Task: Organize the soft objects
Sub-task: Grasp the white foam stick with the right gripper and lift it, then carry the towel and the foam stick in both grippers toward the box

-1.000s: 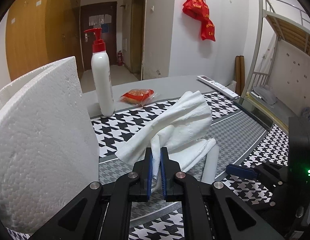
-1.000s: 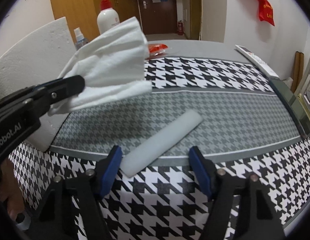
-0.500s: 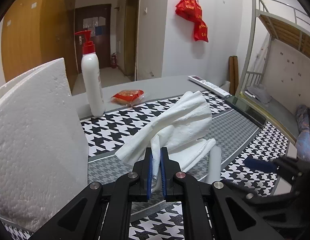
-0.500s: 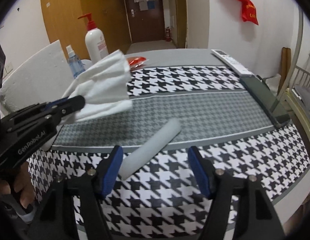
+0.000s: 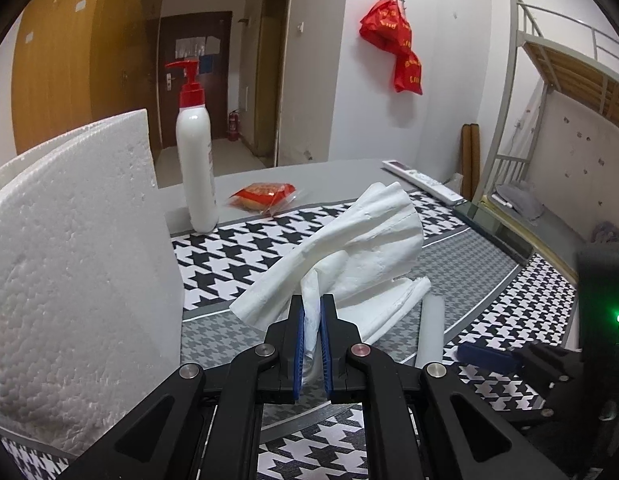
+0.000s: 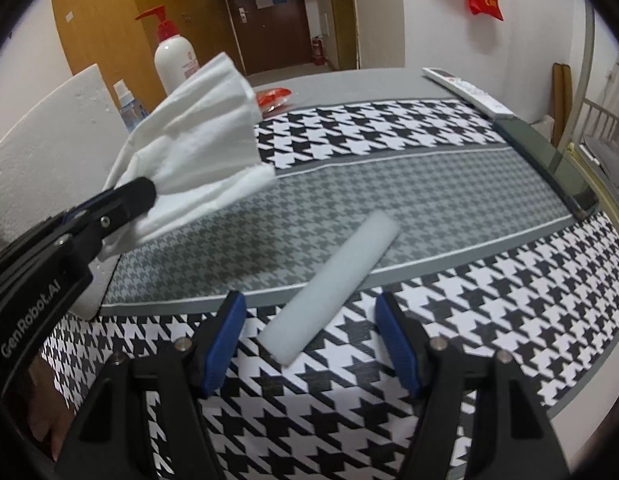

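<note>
Two soft things are in play, and the left wrist view shows the first: a crumpled white tissue (image 5: 349,256) pinched between the blue pads of the left hand-held gripper (image 5: 311,344), whose jaws are pressed together on its gathered end, so the rest fans out above the houndstooth cloth (image 5: 237,256) on the counter. A styrofoam block (image 5: 69,264) stands close on the left, a pump bottle (image 5: 195,160) and a red snack packet (image 5: 261,196) farther back. Beside the tissue's lower edge lies a pale foam strip (image 5: 429,332), and the right hand-held gripper's blue pad shows at the right edge, near the strip's near end.

From the right wrist view, the right hand-held gripper (image 6: 309,336) hangs with its jaws well apart and nothing between the pads — the foam strip (image 6: 333,284) lies flat on the cloth, slanting away to the upper right, its near end just ahead of the gap. The left hand-held gripper (image 6: 129,200) holds the tissue (image 6: 197,136) up at the left, clear of the strip.

The step in hand looks like picking up the strip. To do it well, the right jaws should probably straddle the strip's width near its near end, come low enough that the pads meet its sides rather than its top, and close gently — foam will likely squash and may spring out if squeezed at a corner. Keeping the tissue lifted aside should stop it from dragging across the strip.
</note>
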